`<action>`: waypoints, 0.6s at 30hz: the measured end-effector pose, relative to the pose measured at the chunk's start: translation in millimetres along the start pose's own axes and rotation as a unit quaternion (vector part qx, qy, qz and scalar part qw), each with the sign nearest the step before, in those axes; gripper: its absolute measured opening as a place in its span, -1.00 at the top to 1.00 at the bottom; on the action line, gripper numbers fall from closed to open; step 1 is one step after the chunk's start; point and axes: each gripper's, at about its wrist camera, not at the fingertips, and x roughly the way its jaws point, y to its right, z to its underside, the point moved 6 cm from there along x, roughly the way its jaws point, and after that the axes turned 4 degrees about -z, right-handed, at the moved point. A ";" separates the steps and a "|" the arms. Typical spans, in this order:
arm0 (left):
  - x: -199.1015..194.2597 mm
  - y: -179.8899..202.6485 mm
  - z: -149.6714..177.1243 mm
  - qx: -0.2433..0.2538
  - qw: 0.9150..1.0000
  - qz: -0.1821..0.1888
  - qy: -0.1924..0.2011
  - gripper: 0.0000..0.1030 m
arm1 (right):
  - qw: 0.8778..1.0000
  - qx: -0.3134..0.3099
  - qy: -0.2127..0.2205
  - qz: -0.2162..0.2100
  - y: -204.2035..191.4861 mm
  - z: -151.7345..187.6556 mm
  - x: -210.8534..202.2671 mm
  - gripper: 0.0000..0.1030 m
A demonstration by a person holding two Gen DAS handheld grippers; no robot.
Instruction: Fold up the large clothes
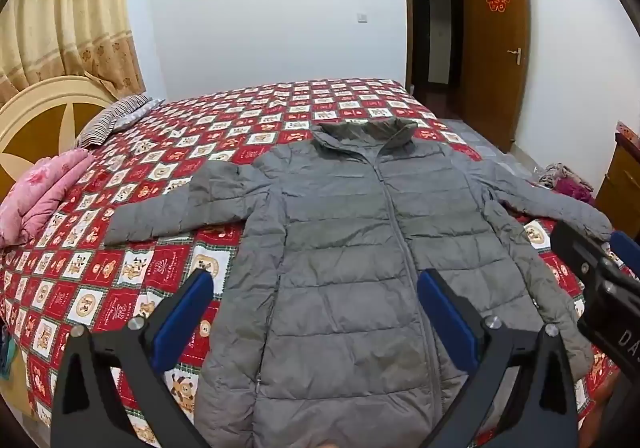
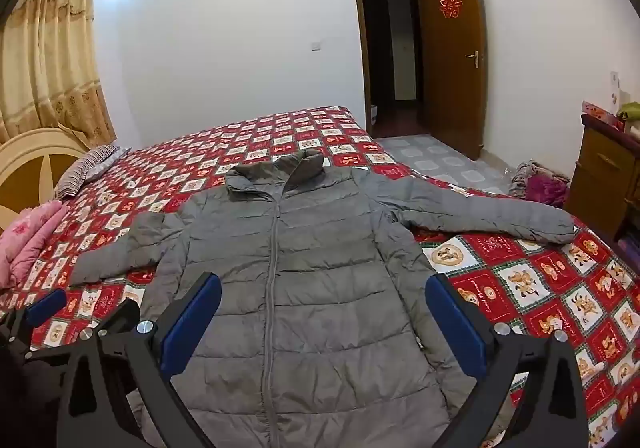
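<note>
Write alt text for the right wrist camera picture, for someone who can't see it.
A grey puffer jacket lies zipped and face up on a bed with a red checked quilt, both sleeves spread outward. The open right gripper hovers above its lower half, holding nothing, and the left gripper shows at the left edge. Behind, a wooden door stands open.

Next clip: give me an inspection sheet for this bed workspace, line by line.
Surface: bed with red checked quilt.
Job's things: grey puffer jacket lying flat, zipped, both sleeves spread out, unfolded.
Clutter: pink bedding and striped pillow by the headboard.
Grippers: left gripper and right gripper both open, holding nothing.
Cables: nothing seen.
Surroundings: curtain, open wooden door, cabinet, clothes pile on floor.
</note>
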 end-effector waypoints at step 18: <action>0.7 0.8 2.8 -0.005 1.000 0.015 0.008 -1.00 | 0.999 -0.023 -0.010 0.040 -4.3 -0.3 5.8 -0.98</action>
